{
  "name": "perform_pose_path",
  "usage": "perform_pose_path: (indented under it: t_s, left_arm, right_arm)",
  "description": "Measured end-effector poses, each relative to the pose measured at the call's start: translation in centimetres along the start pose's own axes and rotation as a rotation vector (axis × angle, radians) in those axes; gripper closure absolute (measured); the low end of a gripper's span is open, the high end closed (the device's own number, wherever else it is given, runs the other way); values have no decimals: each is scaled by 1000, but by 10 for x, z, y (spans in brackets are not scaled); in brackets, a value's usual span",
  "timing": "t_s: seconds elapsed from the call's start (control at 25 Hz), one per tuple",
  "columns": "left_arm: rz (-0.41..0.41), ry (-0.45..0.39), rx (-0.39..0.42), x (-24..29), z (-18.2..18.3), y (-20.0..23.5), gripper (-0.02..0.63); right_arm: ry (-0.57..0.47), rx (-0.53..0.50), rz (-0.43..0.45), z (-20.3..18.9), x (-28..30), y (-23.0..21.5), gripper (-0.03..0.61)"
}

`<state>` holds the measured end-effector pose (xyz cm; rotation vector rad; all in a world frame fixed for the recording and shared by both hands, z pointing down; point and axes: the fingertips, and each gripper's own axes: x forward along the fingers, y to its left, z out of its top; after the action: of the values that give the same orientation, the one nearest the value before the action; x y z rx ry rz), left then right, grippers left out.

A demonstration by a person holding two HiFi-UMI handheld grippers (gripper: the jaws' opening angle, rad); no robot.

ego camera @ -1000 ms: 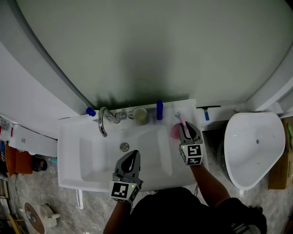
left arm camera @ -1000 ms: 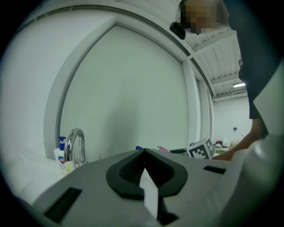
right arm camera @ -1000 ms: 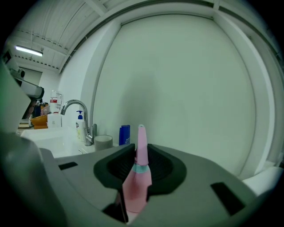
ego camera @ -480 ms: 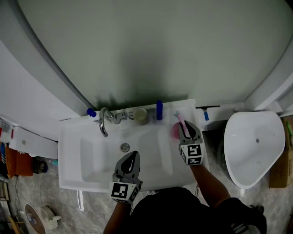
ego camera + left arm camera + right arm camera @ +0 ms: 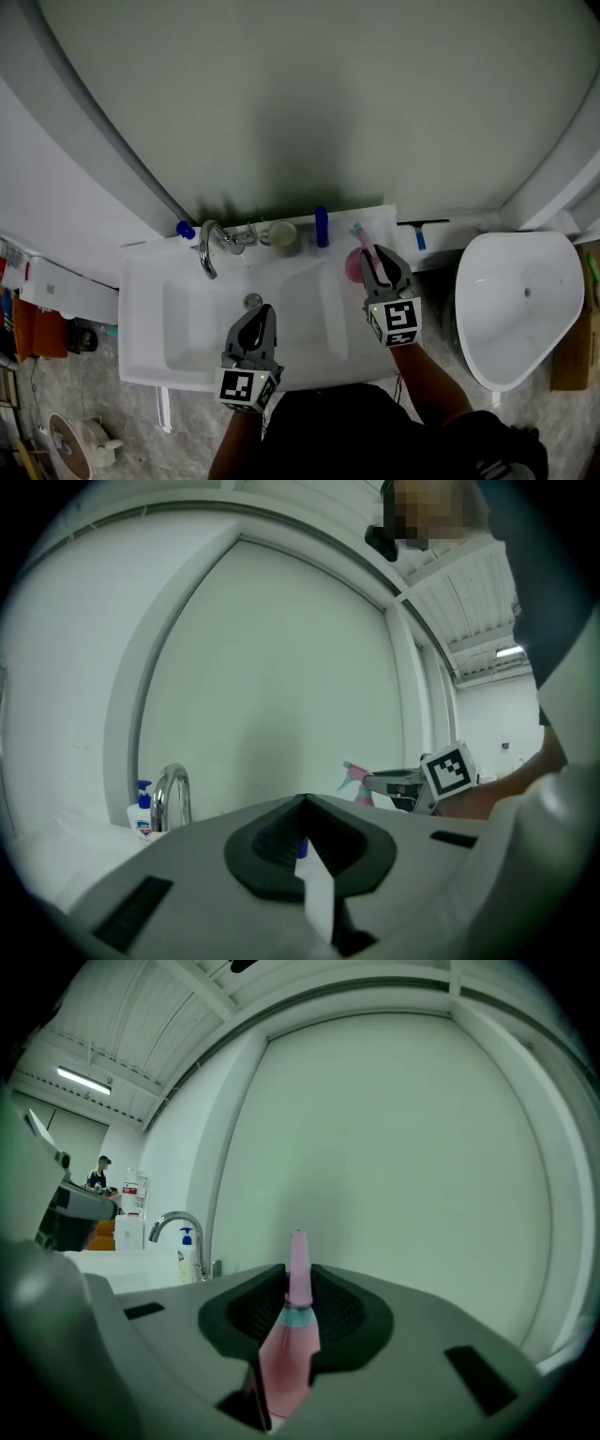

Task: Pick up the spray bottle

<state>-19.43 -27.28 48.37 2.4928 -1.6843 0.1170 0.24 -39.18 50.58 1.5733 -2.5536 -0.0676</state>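
Observation:
The pink spray bottle [image 5: 355,260] with a pale blue collar hangs over the right end of the white sink [image 5: 150,309]. My right gripper [image 5: 371,259] is shut on it. In the right gripper view the bottle [image 5: 289,1340] stands upright between the dark pads, its nozzle poking above them. My left gripper [image 5: 262,317] hovers over the basin near the drain [image 5: 252,301], shut with nothing in it. From the left gripper [image 5: 305,804] view, the bottle [image 5: 360,783] and the right gripper's marker cube [image 5: 446,772] show at the right.
A chrome faucet [image 5: 207,246] stands at the sink's back left, with a blue-capped soap pump [image 5: 185,229] beside it. A cup [image 5: 283,236] and a blue bottle [image 5: 322,226] line the back ledge. A white toilet [image 5: 520,300] stands to the right. The wall rises straight behind the sink.
My right gripper has risen with the spray bottle in its jaws, lifting it off the sink ledge. The left gripper has kept its place over the basin.

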Motion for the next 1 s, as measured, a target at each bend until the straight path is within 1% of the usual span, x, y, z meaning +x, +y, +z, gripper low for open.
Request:
perform_pose_path:
  t_s: [0.16, 0.28, 0.4, 0.52, 0.64, 0.88, 1.0]
  left_arm:
    - [18, -9, 18, -3, 4, 4, 618]
    - [27, -18, -3, -1, 9, 9, 618]
    - [19, -24, -4, 2, 14, 17, 618]
    - [-3, -18, 13, 3, 18, 26, 618]
    - [-27, -34, 18, 7, 23, 33, 618]
    - [-99, -23, 4, 10, 16, 25, 618]
    - [-130, -20, 2, 12, 12, 25, 618]
  right_arm:
    - [-32, -29, 14, 21, -10, 2, 494]
    - [-53, -49, 26, 39, -16, 5, 494]
    - [-74, -61, 35, 57, -26, 8, 494]
    - [-99, -56, 25, 71, -40, 13, 494]
    - [-117, -45, 7, 84, -49, 19, 494]
    - [-127, -67, -8, 109, -66, 36, 494]
    - [-134, -45, -12, 119, -69, 43, 494]
